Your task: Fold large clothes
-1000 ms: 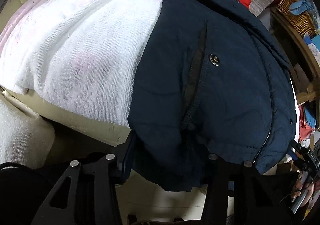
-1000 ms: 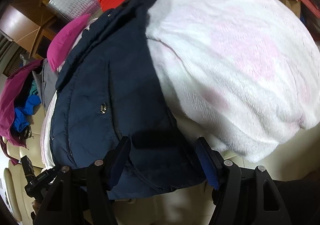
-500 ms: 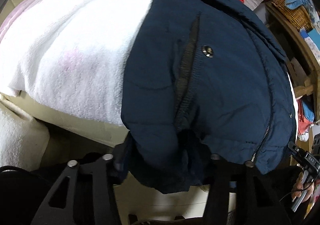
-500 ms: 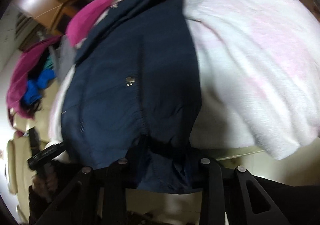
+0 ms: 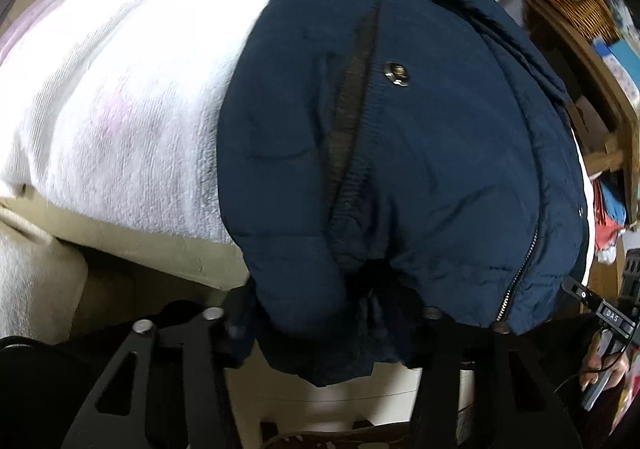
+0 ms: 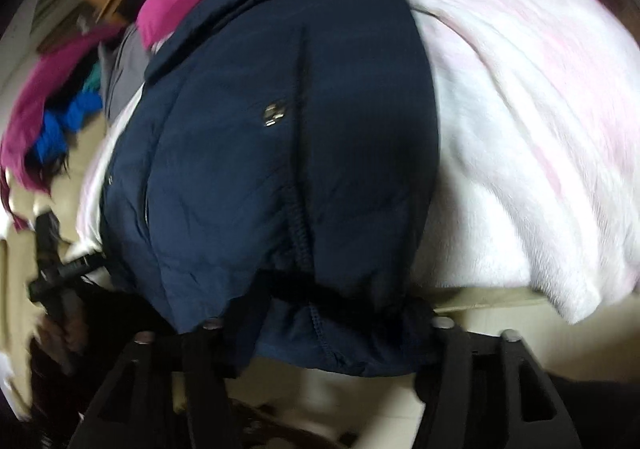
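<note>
1. Navy padded jacket (image 5: 400, 153) fills my left wrist view, lying on the white fleece blanket (image 5: 120, 97); my left gripper (image 5: 328, 325) at six o'clock is clenched on its bunched hem, presumably to lift it for folding.
2. Right wrist view, blurred: jacket runs twelve to six; my right gripper (image 6: 332, 333) has just eased slightly wider, hem cloth gathered between its fingers; the pads are hidden, so I cannot tell if it grips.
</note>
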The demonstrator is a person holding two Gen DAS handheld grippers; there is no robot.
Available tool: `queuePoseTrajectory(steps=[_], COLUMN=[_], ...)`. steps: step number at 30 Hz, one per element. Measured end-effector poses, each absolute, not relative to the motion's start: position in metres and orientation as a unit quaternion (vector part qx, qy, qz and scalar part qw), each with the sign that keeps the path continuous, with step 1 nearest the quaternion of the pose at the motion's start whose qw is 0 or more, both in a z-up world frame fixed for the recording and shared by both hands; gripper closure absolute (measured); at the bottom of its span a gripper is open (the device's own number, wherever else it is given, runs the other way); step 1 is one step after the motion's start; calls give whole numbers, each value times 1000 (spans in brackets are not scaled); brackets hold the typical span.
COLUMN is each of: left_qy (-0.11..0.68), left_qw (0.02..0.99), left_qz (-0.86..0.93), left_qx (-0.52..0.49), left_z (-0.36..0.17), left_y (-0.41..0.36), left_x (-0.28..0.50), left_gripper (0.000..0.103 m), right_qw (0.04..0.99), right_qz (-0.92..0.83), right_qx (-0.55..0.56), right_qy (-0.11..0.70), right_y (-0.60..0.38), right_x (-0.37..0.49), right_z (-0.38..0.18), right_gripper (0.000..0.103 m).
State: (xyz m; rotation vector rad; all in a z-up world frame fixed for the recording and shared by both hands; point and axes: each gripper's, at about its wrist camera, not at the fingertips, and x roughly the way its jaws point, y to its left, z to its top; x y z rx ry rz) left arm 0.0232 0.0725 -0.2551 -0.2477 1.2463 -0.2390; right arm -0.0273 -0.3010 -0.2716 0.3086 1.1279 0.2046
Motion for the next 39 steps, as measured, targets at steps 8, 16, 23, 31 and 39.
queuePoseTrajectory(steps=[8, 16, 23, 31, 39], left_qy=[576, 590, 574, 576, 583], left_qw=[797, 783, 795, 785, 780], left_qz=[-123, -127, -132, -138, -132], left_qx=[-131, -148, -149, -181, -184], left_z=[-252, -260, -255, -250, -254], left_y=[77, 96, 102, 117, 117], left_x=[25, 32, 29, 30, 26], left_gripper=[68, 58, 75, 76, 67], right_qw=[871, 827, 852, 852, 842], right_qz=[200, 130, 149, 149, 153], right_qx=[190, 167, 139, 162, 139], right_qy=[406, 521, 481, 475, 499], right_y=[-304, -304, -295, -301, -286], right_x=[-51, -29, -39, -38, -32], right_z=[-225, -269, -253, -251, -260], right_gripper=[80, 55, 81, 79, 42])
